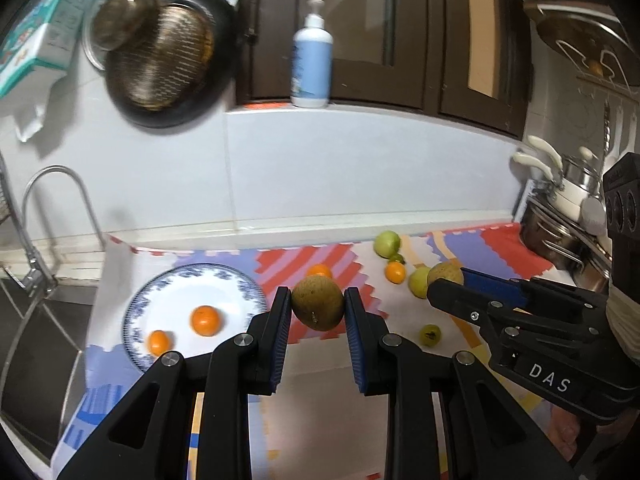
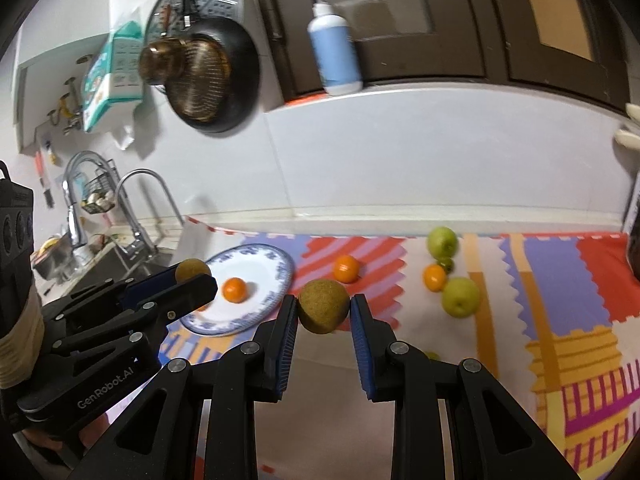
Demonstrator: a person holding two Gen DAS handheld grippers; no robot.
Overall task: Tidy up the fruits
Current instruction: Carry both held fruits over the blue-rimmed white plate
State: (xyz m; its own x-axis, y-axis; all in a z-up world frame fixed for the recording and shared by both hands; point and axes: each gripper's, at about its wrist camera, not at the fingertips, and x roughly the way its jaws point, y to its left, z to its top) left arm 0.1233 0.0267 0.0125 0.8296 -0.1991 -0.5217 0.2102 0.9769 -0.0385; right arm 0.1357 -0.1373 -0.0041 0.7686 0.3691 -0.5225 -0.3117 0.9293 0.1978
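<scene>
Both tongs are clenched, each on a brown fruit. Left tongs (image 1: 317, 308) grip the left fruit (image 1: 318, 302) across its middle; right tongs (image 2: 324, 314) grip the right fruit (image 2: 323, 306) the same way. Both fruits appear held above the table (image 2: 440, 360), just right of the plate (image 1: 224, 280).

The plate holds two oranges (image 1: 205, 320). A third orange (image 2: 346, 269), a small orange (image 2: 435, 277) and green fruits (image 2: 460, 297) lie on the mat, well right of the plate.

Risks, as judged:
- Each fruit is round and held only by two flat pads. A tilt or slackened grip could let it slip and roll.
- Both tongs are close together near the plate. Simultaneous approach could cause a collision.
- A fruit released on the plate edge could roll off, or strike the oranges.
</scene>
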